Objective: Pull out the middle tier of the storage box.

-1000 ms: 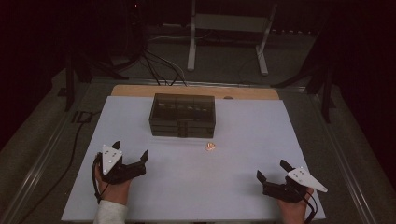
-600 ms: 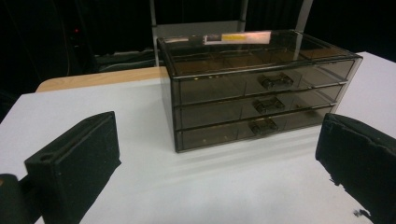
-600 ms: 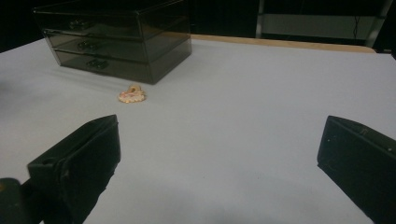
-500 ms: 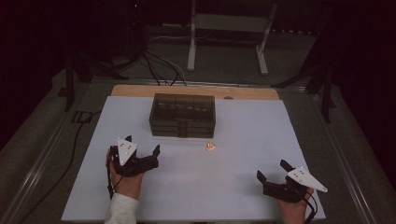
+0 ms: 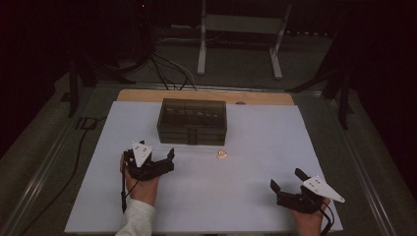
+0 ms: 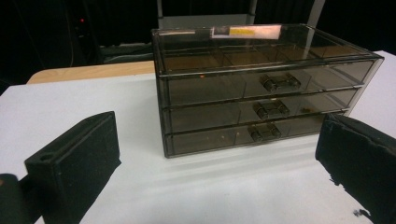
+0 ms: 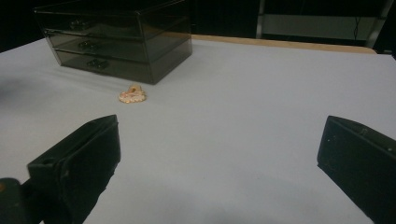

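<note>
The right gripper [image 5: 290,190] is held nearest the table's front edge, its jaws spread wide and empty. A little farther in, the left gripper [image 5: 156,160] is also held released, with nothing between its jaws, and is aimed at the drawer box [image 5: 192,121].

A slip is judged the main risk: the drawer handles [image 6: 272,108] are small, so a slightly off-centre closure could miss them — or the light box could be dragged across the white table [image 5: 255,196] instead of a drawer being drawn out. The small pendant [image 5: 222,154] could also be knocked aside.

The box stands just ahead of the left gripper and well apart from the right one; the pendant lies just before the box's front right corner, between the two grippers.
</note>
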